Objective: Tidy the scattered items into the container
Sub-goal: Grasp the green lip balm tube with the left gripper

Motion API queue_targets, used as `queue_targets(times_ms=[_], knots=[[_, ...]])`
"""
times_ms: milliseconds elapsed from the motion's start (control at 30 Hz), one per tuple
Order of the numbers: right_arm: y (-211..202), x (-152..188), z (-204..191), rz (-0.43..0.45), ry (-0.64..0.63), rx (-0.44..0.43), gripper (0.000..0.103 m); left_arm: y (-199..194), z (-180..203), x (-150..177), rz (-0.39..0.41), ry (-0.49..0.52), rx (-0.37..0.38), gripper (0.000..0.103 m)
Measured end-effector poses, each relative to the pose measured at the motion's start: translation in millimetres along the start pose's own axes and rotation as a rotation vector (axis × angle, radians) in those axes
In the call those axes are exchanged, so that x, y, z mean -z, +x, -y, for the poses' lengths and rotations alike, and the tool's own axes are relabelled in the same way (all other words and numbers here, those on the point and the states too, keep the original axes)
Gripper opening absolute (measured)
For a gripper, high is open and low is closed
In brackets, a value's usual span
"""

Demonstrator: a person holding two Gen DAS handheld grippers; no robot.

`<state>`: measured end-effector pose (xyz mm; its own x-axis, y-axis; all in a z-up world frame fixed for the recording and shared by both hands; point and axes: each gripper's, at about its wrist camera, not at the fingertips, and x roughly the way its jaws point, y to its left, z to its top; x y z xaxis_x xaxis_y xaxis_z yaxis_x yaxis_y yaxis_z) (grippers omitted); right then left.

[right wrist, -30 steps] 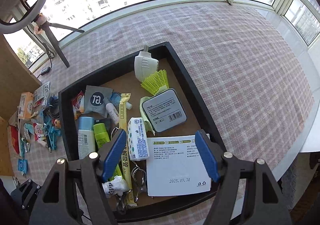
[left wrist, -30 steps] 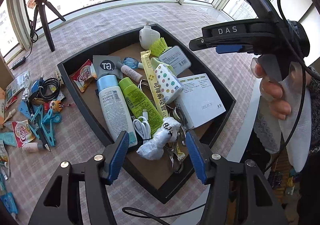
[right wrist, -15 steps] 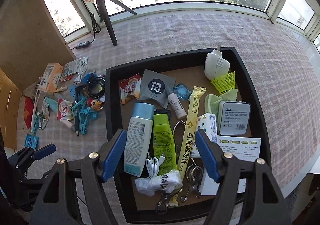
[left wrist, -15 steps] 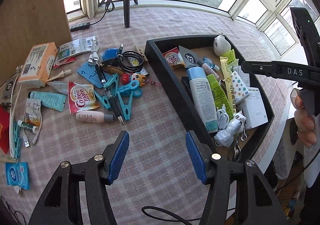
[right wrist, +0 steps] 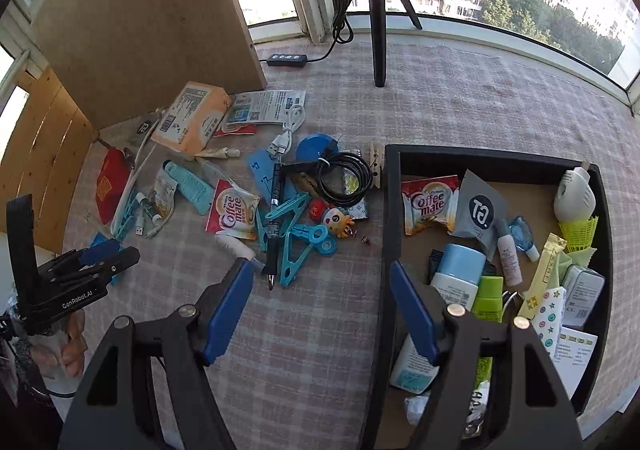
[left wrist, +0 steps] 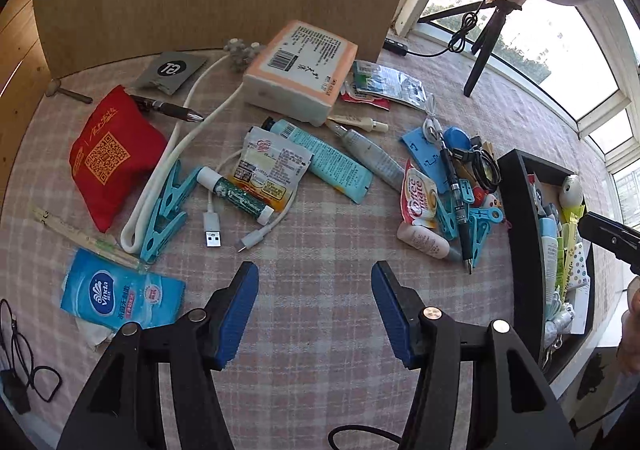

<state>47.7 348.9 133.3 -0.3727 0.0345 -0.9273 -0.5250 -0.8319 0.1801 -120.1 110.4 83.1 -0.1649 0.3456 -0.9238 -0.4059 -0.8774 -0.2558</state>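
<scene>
My left gripper [left wrist: 314, 274] is open with nothing between its pads, above bare checked cloth. Ahead of it lie a USB cable [left wrist: 212, 236], a green lip balm [left wrist: 236, 194], teal pegs [left wrist: 164, 210], a red pouch [left wrist: 116, 154], a Vinda tissue pack [left wrist: 116, 294] and an orange-white box [left wrist: 300, 70]. My right gripper [right wrist: 320, 268] is open and empty too, over cloth just left of the black tray [right wrist: 390, 210], which holds several bottles and packets. A pen [right wrist: 274, 218], teal hangers [right wrist: 296, 246] and a Coffee mate sachet [right wrist: 232, 210] lie just beyond it.
A wooden board [right wrist: 140, 10] stands at the back left. A tripod [right wrist: 378, 10] and a power strip [right wrist: 288, 59] are near the window. A coiled black cable [right wrist: 344, 178] lies against the tray's left wall. The table edge runs behind the tray [left wrist: 520, 230].
Both grippers have swung left, from above the tray to over the scattered items on the cloth. Both stayed open and empty.
</scene>
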Motion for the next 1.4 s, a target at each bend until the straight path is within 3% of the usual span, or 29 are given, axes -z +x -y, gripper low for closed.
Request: queue_targets(times_ms=[367,500,800,1033,1200,1400], knots=[[54,-29,-72,-0.074,-0.062,-0.090,0.067,19,-47,-18,-0.022,-0.157,0.000,0.052],[84,-39,-84,-0.143,-0.026,-0.108,0.051,31,-50,-26,-0.034,-0.190,-0.003,0.050],[140,-44,-109,-0.223,-0.011,-0.037,0.050,51,-64,-37,-0.064,-0.271,0.005,0.045],[151,-45,-117,-0.229,-0.036,0.031,0.045,66,-55,-42,-0.075,-0.253,-0.027,0.045],[155,-46,-116,-0.239,-0.026,0.050,0.038,69,-52,-45,-0.071,-0.235,-0.064,0.034],[160,-47,-121,-0.252,-0.057,0.079,0.037,77,-42,-45,-0.096,-0.179,-0.121,0.034]])
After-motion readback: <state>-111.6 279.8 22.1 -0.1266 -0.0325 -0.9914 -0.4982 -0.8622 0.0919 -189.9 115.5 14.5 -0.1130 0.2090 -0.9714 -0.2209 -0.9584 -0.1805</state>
